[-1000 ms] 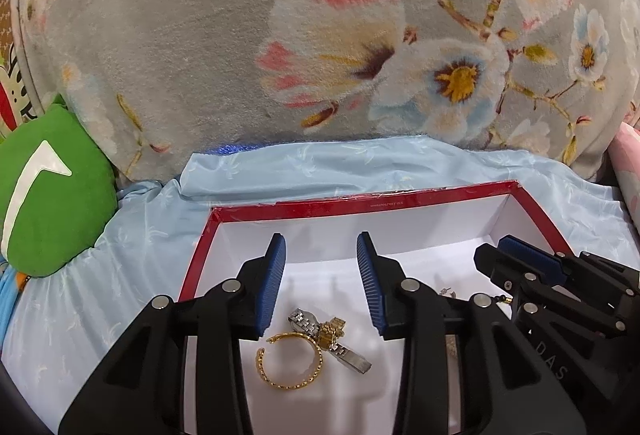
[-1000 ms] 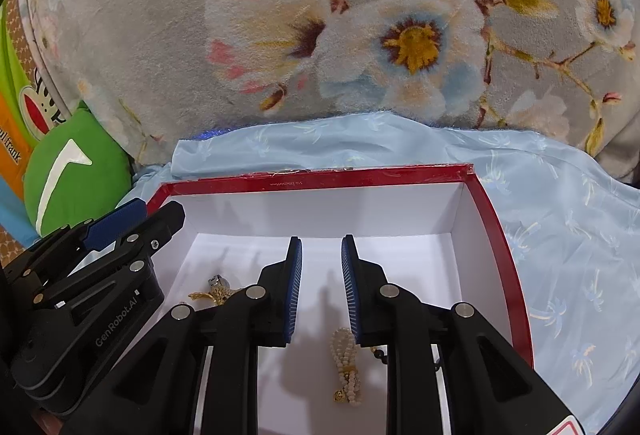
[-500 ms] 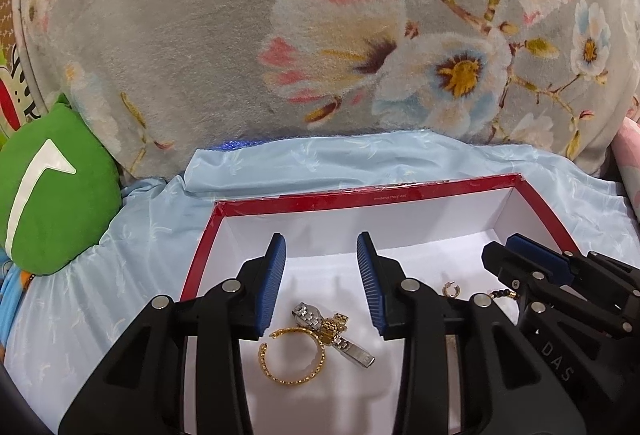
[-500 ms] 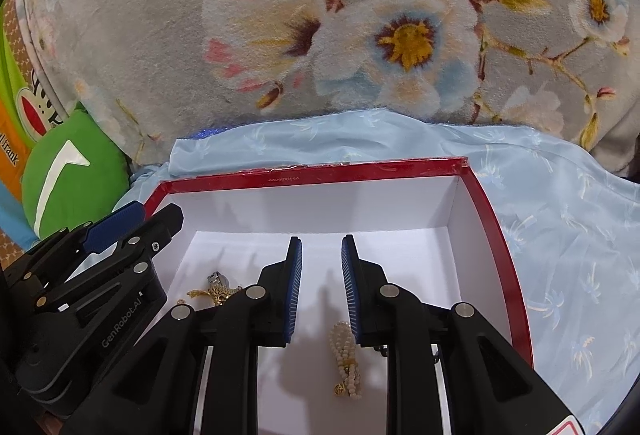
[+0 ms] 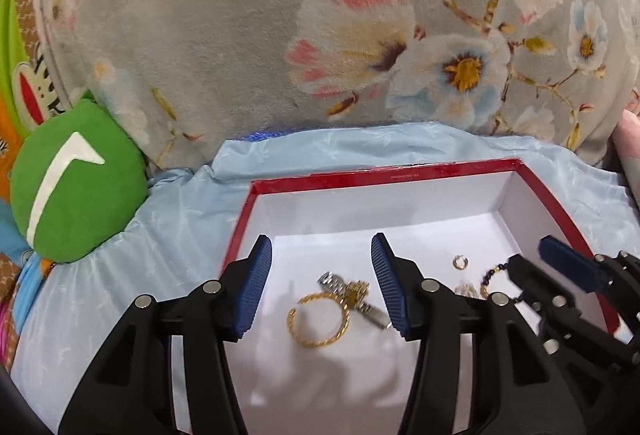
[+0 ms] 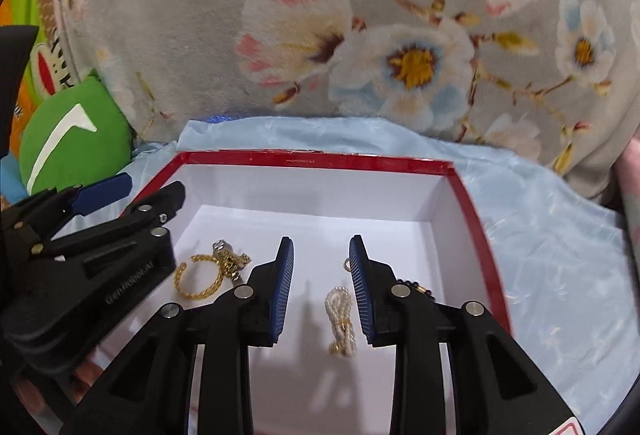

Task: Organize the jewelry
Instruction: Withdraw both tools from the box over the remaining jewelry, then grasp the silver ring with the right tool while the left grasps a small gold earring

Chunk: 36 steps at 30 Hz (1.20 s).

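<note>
The red-rimmed white box (image 5: 384, 175) is sitting on the pale blue cloth (image 5: 180, 227), holding a gold bangle (image 5: 318, 319) touching a watch (image 5: 352, 293), a pearl bracelet (image 6: 340, 315), a small ring (image 5: 460, 261) and a dark bead bracelet (image 5: 494, 275). The left gripper (image 5: 322, 283) is hanging over the bangle and watch, jaws opening, pinching nothing. The right gripper (image 6: 320, 287) is opening above the pearls, also gripping nothing.

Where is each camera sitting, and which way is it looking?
Left wrist: rides the left gripper, looking down into the red box over the gold bangle; its jaws are opening, nothing between them; right gripper beside.
Right wrist: rides the right gripper, above the pearl strand; jaws opening, empty.
Both share the box, bangle and floral blanket.
</note>
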Motion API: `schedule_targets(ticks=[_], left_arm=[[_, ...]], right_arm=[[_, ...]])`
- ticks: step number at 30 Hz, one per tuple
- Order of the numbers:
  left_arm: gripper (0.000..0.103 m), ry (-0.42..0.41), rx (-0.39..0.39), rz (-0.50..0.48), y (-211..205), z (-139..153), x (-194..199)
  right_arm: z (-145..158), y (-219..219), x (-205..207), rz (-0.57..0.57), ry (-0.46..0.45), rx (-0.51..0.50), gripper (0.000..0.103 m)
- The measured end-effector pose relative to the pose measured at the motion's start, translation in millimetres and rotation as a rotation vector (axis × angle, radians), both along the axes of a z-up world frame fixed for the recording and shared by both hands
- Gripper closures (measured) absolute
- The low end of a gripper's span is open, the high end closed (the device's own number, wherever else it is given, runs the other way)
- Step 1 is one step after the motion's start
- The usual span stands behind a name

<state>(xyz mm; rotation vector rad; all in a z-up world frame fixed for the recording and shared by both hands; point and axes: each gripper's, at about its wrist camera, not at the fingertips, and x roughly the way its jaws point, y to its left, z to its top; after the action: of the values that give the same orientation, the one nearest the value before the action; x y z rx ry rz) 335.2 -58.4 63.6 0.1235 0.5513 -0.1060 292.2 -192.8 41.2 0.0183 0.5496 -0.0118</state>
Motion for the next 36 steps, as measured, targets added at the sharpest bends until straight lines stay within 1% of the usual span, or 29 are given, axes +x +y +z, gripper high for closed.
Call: schedule_targets(ticks=[2, 4, 6, 7, 11, 13, 16, 19, 22, 24, 26, 28, 31, 36], left_arm=[[0.052, -0.002, -0.027, -0.007, 12, 5, -20], [0.051, 0.012, -0.044, -0.017, 26, 7, -44], [0.045, 0.019, -0.039, -0.005, 41, 4, -71], [0.044, 0.028, -0.035, -0.005, 47, 0, -83], [0.044, 0.105, -0.032, -0.001, 72, -22, -127], [0.044, 0.136, -0.034, 0.01, 84, -36, -151], [0.044, 0.182, -0.034, 0.031, 101, -59, -183], [0.043, 0.227, -0.056, 0.042, 114, -79, -211], [0.044, 0.249, -0.064, 0.051, 120, -92, -230], [0.044, 0.253, -0.058, 0.049, 121, -98, -238], [0.044, 0.266, -0.07, 0.046, 123, -101, -244], [0.044, 0.268, -0.087, 0.046, 124, -103, -248], [0.044, 0.266, -0.085, 0.039, 123, -104, -255], [0.044, 0.264, -0.101, 0.028, 123, -104, -259]], right_arm=[[3, -4, -25, 0.006, -0.004, 0.025, 0.068], [3, -6, -52, 0.008, -0.008, 0.039, 0.065], [-2, -11, -86, -0.001, -0.006, 0.039, 0.062], [-5, -12, -100, -0.003, 0.0, 0.047, 0.06], [-22, -25, -163, -0.031, 0.022, 0.108, 0.059], [-32, -28, -188, -0.046, 0.034, 0.124, 0.059], [-51, -27, -223, -0.06, 0.069, 0.14, 0.059], [-73, -19, -247, -0.056, 0.118, 0.142, 0.059], [-94, -9, -260, -0.046, 0.163, 0.156, 0.059], [-103, -4, -261, -0.043, 0.182, 0.173, 0.059], [-109, 2, -258, -0.041, 0.193, 0.165, 0.059], [-113, 7, -253, -0.045, 0.202, 0.152, 0.059], [-117, 8, -245, -0.056, 0.22, 0.167, 0.059], [-119, 13, -234, -0.066, 0.247, 0.148, 0.059]])
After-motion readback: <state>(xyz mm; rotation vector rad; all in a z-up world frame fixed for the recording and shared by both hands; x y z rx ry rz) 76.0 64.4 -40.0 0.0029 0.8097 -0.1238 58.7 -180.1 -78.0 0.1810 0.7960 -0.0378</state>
